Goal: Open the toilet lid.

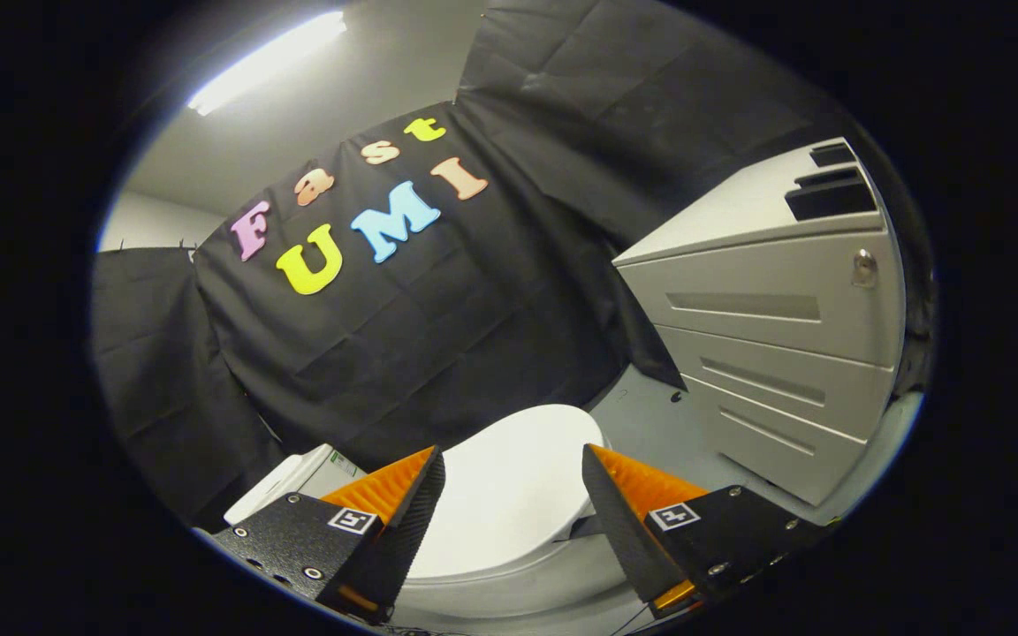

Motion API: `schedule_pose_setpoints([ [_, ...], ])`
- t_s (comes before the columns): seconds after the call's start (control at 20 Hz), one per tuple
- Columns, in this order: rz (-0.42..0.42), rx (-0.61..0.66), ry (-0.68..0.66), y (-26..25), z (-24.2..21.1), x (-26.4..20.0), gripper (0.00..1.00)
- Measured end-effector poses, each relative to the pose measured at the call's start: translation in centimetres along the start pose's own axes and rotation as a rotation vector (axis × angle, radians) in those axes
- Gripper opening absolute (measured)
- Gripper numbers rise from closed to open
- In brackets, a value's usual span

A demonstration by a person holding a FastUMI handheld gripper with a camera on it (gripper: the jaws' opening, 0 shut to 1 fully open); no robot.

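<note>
A white toilet sits low ahead of me, its lid [509, 490] lying flat and closed on the bowl [509, 587]. The white tank [301, 477] shows behind my left finger, against the black cloth wall. My gripper [513, 459] hovers above the lid with its fingers wide apart, one on each side of the lid's width. Nothing is held between them, and no finger touches the lid. The view is tilted.
A grey metal drawer cabinet [774, 353] with three drawers and a lock stands just right of the toilet on the pale floor [659, 424]. Black cloth [438, 318] hangs behind the toilet. A ceiling light strip [266, 62] glows above.
</note>
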State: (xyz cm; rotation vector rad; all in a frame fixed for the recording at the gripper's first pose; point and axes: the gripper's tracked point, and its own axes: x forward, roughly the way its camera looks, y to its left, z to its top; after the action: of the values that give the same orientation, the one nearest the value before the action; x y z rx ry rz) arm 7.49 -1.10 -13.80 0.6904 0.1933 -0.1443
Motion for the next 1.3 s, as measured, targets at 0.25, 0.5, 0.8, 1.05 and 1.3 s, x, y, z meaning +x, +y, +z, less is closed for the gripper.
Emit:
schedule_pose_setpoints([
  [0.25,-0.068,0.122,0.037,-2.6,-2.1,1.8,0.96],
  [0.5,-0.127,0.212,0.078,-4.8,-4.4,3.1,0.96],
  [0.8,-0.191,0.313,0.113,-8.5,-6.8,2.9,0.95],
  [1.05,-0.189,0.344,0.188,-8.6,-8.7,4.1,0.88],
  [1.3,-0.189,0.391,0.231,-8.7,-9.1,4.8,0.76],
])
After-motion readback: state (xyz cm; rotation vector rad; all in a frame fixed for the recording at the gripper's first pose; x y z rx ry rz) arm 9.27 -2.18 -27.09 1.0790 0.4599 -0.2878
